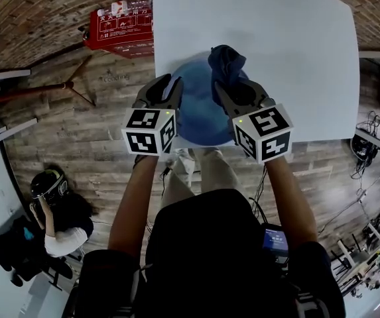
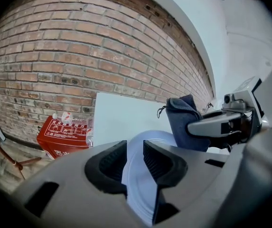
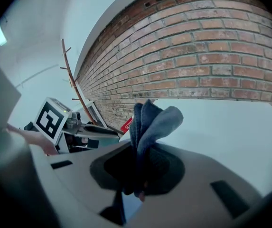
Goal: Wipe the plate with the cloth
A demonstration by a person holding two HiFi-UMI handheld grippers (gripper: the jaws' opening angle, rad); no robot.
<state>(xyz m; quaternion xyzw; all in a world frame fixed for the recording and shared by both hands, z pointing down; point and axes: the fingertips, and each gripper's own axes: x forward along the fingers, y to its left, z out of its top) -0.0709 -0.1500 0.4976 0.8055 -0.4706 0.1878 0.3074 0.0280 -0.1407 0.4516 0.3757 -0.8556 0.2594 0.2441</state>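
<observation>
A pale blue plate [image 1: 199,111] hangs above the near edge of the white table [image 1: 296,52]. My left gripper [image 1: 166,93] is shut on the plate's left rim; in the left gripper view the rim [image 2: 138,175] runs between the two black pads. A dark blue cloth [image 1: 226,65] sticks up from my right gripper [image 1: 233,91], which is shut on it over the plate's right part. The bunched cloth [image 3: 150,122] rises from the jaws in the right gripper view. In the left gripper view the cloth [image 2: 185,120] and the right gripper [image 2: 221,125] stand to the right.
A red box [image 1: 120,28] lies on the wooden floor left of the table, by the brick wall [image 2: 79,56]. A person [image 1: 57,224] sits on the floor at lower left. Cables and equipment [image 1: 369,244] crowd the right side.
</observation>
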